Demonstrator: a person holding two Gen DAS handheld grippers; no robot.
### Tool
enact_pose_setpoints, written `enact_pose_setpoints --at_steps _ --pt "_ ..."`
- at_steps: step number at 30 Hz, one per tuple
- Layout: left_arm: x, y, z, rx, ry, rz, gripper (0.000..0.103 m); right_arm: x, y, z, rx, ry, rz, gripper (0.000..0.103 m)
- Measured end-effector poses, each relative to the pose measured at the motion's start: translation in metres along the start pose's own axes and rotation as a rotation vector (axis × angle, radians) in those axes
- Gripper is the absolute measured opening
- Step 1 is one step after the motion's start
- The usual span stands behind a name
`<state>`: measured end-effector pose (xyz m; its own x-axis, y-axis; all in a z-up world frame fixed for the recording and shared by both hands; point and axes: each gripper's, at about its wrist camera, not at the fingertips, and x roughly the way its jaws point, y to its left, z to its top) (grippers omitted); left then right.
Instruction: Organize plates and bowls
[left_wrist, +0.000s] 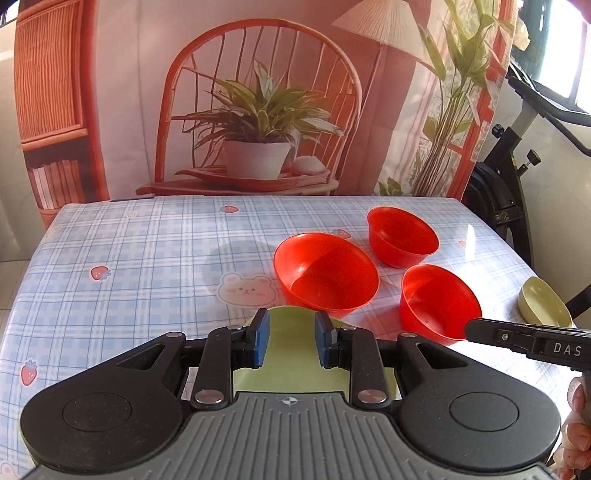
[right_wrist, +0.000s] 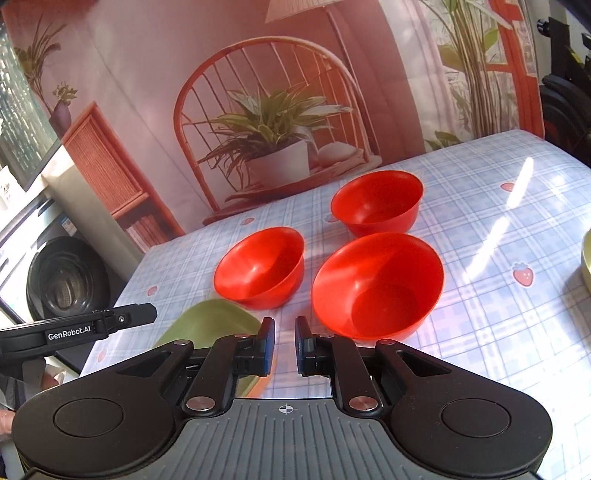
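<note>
Three red bowls (right_wrist: 376, 284) sit clustered mid-table, a green plate (left_wrist: 291, 350) just before them. Both grippers (left_wrist: 291, 341) (right_wrist: 284, 345) empty, jaws parted. Bowls look light, stiff, slick — pinch the rim.

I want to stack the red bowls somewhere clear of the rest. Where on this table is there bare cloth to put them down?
The left part of the tablecloth is bare, from the bear print to the left and far edges. The right side is crowded: three red bowls close together, a green bowl at the right edge, and a green plate under the left gripper.
</note>
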<state>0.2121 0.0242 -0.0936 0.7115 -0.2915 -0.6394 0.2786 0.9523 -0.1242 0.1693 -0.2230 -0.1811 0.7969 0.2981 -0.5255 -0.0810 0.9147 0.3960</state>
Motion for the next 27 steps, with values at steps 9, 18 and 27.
enact_pose_setpoints --at_steps 9,18,27 --pt "0.031 -0.09 0.017 0.016 -0.061 -0.074 0.036 -0.039 -0.076 0.017 -0.063 -0.178 -0.191 0.013" --pt "0.091 -0.181 0.021 0.06 -0.013 -0.176 0.047 -0.076 -0.184 0.012 0.028 -0.297 -0.415 0.013" --pt "0.148 -0.253 0.03 0.077 0.084 -0.289 0.055 -0.098 -0.269 -0.011 0.185 -0.326 -0.581 0.016"
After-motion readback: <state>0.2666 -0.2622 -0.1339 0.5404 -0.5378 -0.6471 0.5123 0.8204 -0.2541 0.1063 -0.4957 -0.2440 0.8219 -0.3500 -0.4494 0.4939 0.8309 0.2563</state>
